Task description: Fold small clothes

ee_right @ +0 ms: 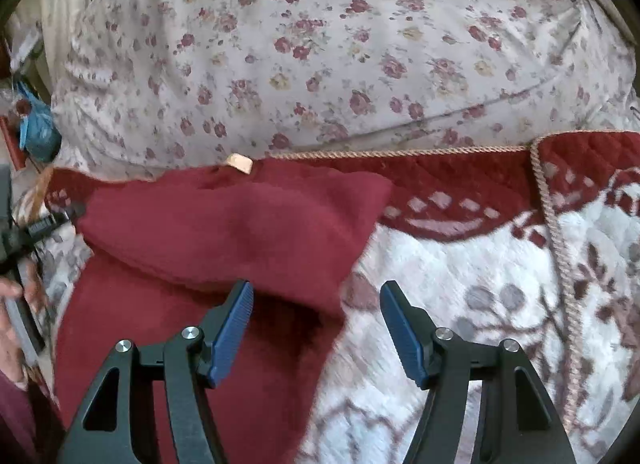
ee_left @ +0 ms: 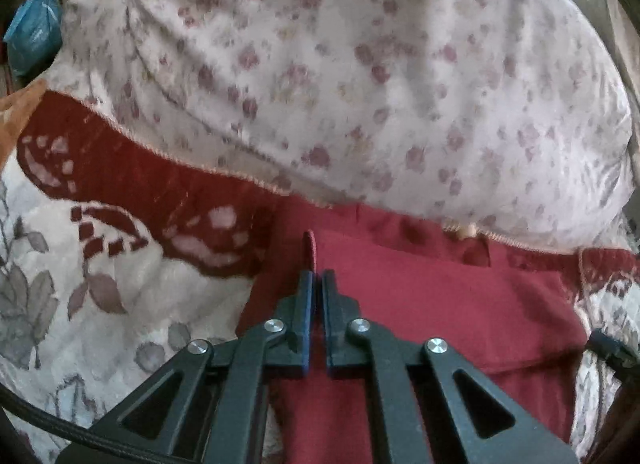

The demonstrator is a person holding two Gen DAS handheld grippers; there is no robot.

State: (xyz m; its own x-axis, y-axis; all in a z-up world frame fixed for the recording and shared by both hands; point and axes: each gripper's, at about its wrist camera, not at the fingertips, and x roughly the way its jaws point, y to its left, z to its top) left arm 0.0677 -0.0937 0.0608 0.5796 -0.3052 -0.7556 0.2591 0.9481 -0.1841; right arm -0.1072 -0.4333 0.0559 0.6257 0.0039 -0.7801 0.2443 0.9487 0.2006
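A dark red garment [ee_left: 440, 304] lies partly folded on a white and red patterned bedspread [ee_left: 100, 264]. My left gripper [ee_left: 318, 276] is shut on an edge of the red garment, and a pinched fold sticks up between its blue pads. In the right wrist view the same garment [ee_right: 224, 223] has its top layer folded over. My right gripper [ee_right: 316, 296] is open and empty just above the garment's right edge, with its left pad [ee_right: 232, 328] over the red cloth and its right pad [ee_right: 402, 332] over the bedspread [ee_right: 460, 264].
A large floral pillow [ee_left: 340, 63] lies behind the garment and also shows in the right wrist view [ee_right: 340, 43]. A blue bag [ee_left: 32, 31] sits at the far left. A small tan tag [ee_right: 239, 163] lies at the pillow's edge. A corded trim [ee_right: 560, 244] runs down the bedspread.
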